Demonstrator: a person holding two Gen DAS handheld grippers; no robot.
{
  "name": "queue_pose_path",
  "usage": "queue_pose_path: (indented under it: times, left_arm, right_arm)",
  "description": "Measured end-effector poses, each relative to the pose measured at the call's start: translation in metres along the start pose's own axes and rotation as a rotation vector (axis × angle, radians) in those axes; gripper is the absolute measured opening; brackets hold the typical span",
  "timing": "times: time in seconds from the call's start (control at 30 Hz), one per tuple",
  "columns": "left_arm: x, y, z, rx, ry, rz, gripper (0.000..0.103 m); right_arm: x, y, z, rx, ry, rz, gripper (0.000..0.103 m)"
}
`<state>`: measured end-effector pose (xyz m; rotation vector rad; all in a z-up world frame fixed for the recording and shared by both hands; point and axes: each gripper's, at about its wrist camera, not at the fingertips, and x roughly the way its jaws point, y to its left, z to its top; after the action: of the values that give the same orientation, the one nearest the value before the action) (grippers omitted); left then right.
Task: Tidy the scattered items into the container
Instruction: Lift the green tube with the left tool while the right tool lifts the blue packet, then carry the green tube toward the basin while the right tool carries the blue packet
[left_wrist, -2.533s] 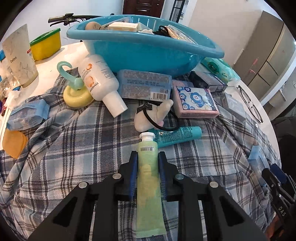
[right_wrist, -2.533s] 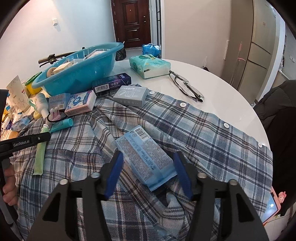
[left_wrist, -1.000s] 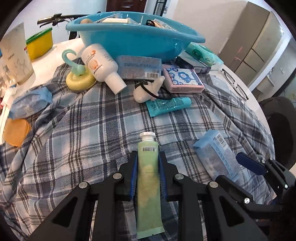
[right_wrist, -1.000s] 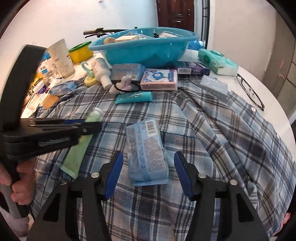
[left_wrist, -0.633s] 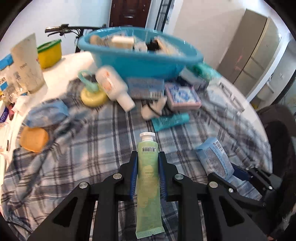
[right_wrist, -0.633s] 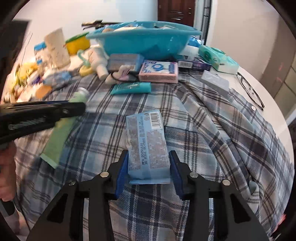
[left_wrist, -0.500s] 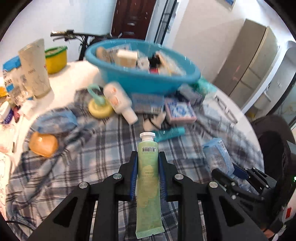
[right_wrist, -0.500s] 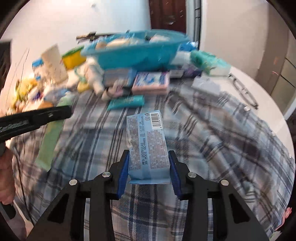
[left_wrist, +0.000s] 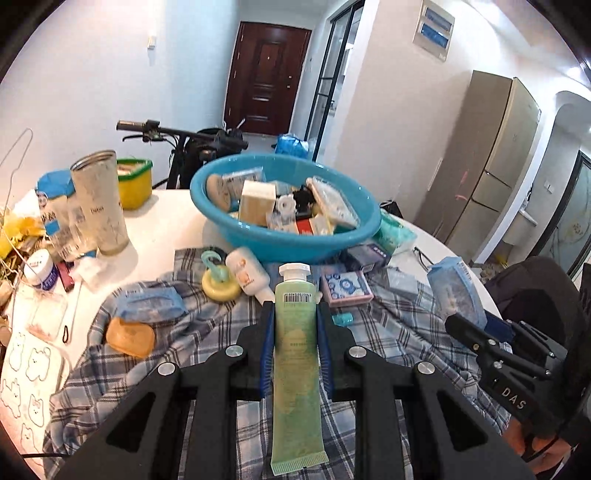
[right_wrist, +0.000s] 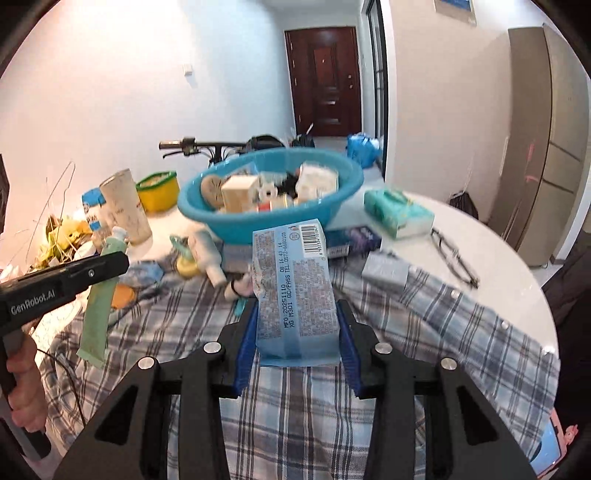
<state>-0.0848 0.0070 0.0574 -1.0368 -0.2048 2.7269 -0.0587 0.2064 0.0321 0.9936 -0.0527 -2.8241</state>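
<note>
My left gripper (left_wrist: 295, 314) is shut on a pale green tube (left_wrist: 296, 339) with a white cap, held in the air above the plaid shirt (left_wrist: 388, 332). My right gripper (right_wrist: 297, 314) is shut on a light blue tissue pack (right_wrist: 295, 284) with a barcode, also lifted. The blue basin (left_wrist: 258, 243), holding several boxes and packs, stands ahead at the back of the table; it also shows in the right wrist view (right_wrist: 240, 221). The tube also shows at the left of the right wrist view (right_wrist: 98, 310), and the tissue pack at the right of the left wrist view (left_wrist: 456, 291).
On the shirt in front of the basin lie a white bottle (left_wrist: 247, 275), a yellow hook toy (left_wrist: 219, 284), a pink-blue box (left_wrist: 345, 288), a blue pack (left_wrist: 149, 302) and an orange soap (left_wrist: 129, 336). A green tissue pack (right_wrist: 397, 214) and glasses (right_wrist: 454, 262) lie at right. Cups (left_wrist: 99, 206) stand at left.
Both grippers have risen well above the table. The right gripper closed on the tissue pack and lifted it off the shirt. The left gripper still holds the green tube.
</note>
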Motion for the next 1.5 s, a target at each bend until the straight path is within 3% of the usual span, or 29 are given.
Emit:
queue_pose_path:
  times: [0.57, 1.5]
  left_arm:
    - [-0.043, -0.014, 0.028, 0.066, -0.149, 0.043, 0.023]
    - [-0.106, -0.049, 0.118, 0.186, -0.477, 0.044, 0.023]
  right_arm:
    - [-0.043, 0.022, 0.046, -0.056, -0.183, -0.017, 0.039]
    - [-0.109, 0.037, 0.149, -0.095, -0.564, -0.027, 0.040]
